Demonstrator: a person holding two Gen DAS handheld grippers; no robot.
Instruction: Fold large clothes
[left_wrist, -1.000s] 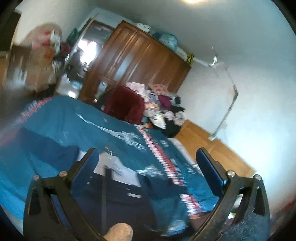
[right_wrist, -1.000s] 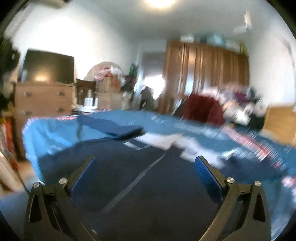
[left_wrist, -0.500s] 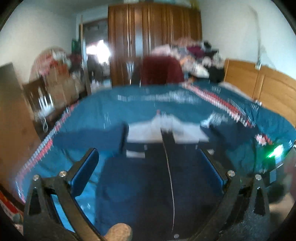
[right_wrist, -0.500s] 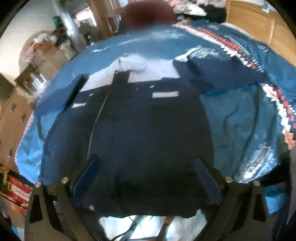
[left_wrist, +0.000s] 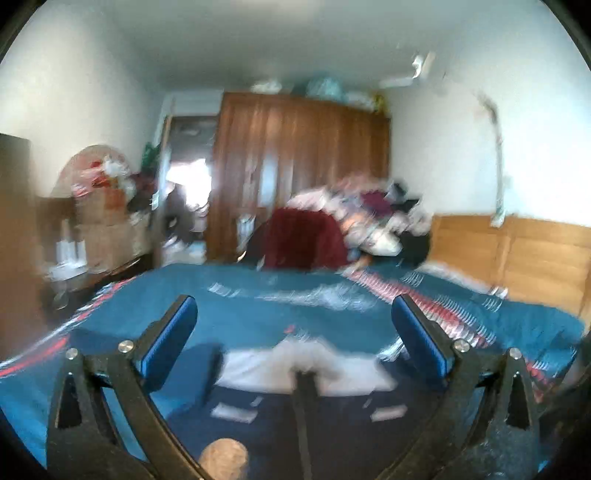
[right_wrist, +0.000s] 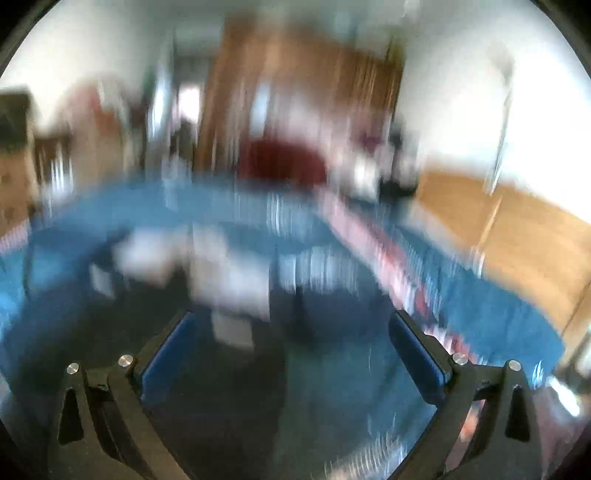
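Jacket (left_wrist: 317, 424): dark navy, pale panel at the collar end, laid flat on the bed (left_wrist: 258, 317) with a centre seam or zip running toward the camera; one sleeve (left_wrist: 192, 373) lies out to the left on the bedspread. In the right wrist view the jacket (right_wrist: 229, 387) fills the lower left, heavily smeared by motion blur.

Change: half a second ago the right camera looked steeply down over the whole garment; now it is pitched up, taking in wall and wardrobe (right_wrist: 295, 110). The left camera has also tipped up somewhat, with ceiling now in view and less of the jacket.

Left gripper (left_wrist: 293, 339): jaws spread wide, blue pads (left_wrist: 168, 347) clear of the cloth, nothing between them; held low over the jacket's near half, pointing along the bed toward the wardrobe (left_wrist: 299, 166). A rounded pale shape (left_wrist: 223, 458) at the bottom edge, possibly a fingertip.

Right gripper (right_wrist: 291, 354): jaws spread wide, empty, pads (right_wrist: 168, 358) above the jacket, aimed the same way.

Surround: teal bedspread with a red and white patterned band (left_wrist: 432, 306); dark red cloth (left_wrist: 303, 240) and a clothes heap (left_wrist: 373, 214) past the far edge; wooden headboard (left_wrist: 517, 258) at right
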